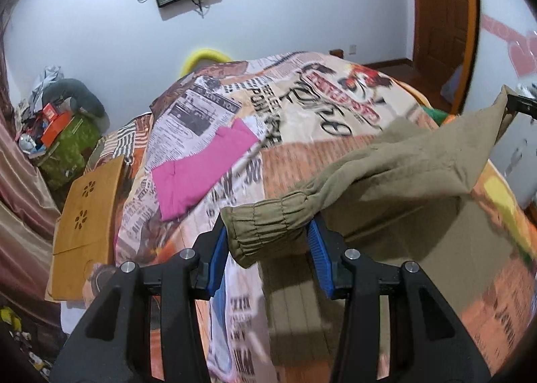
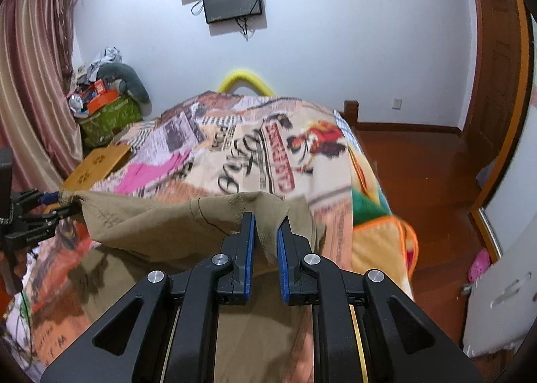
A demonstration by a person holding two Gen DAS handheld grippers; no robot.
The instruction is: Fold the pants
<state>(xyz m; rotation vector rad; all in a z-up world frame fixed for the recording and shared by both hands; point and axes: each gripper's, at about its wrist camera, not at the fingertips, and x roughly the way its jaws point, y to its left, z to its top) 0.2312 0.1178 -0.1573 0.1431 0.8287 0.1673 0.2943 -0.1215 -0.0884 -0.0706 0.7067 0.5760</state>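
Over by the curtain (image 2: pixel 30 87), a green storage bin (image 2: pixel 110 121) sits heaped with an orange box (image 2: pixel 102 97), a grey stuffed toy (image 2: pixel 129 76) and crumpled clothes, all spilling above its rim. On the bed, the newspaper-print quilt (image 1: pixel 302 94) carries a pink garment (image 1: pixel 201 168) lying flat, and a bamboo lap tray (image 1: pixel 87 211) rests at the quilt's edge just beside the bin. Now the olive khaki pants (image 1: pixel 386 168) are up off the quilt, stretched between the two claws and sagging in the middle. Left gripper (image 1: pixel 268 232): its blue pads (image 1: pixel 317 245) are set fairly wide, with the gathered elastic band of the pants bunched between them and pressed against both pads, so it's pinching that thick bundle. Right gripper (image 2: pixel 266 232): jaws nearly together, a narrow gap, with a fold of the khaki cloth caught between the blue pads (image 2: pixel 250 248). From the right wrist view the left claw shows at the far left, holding the other end of the cloth.
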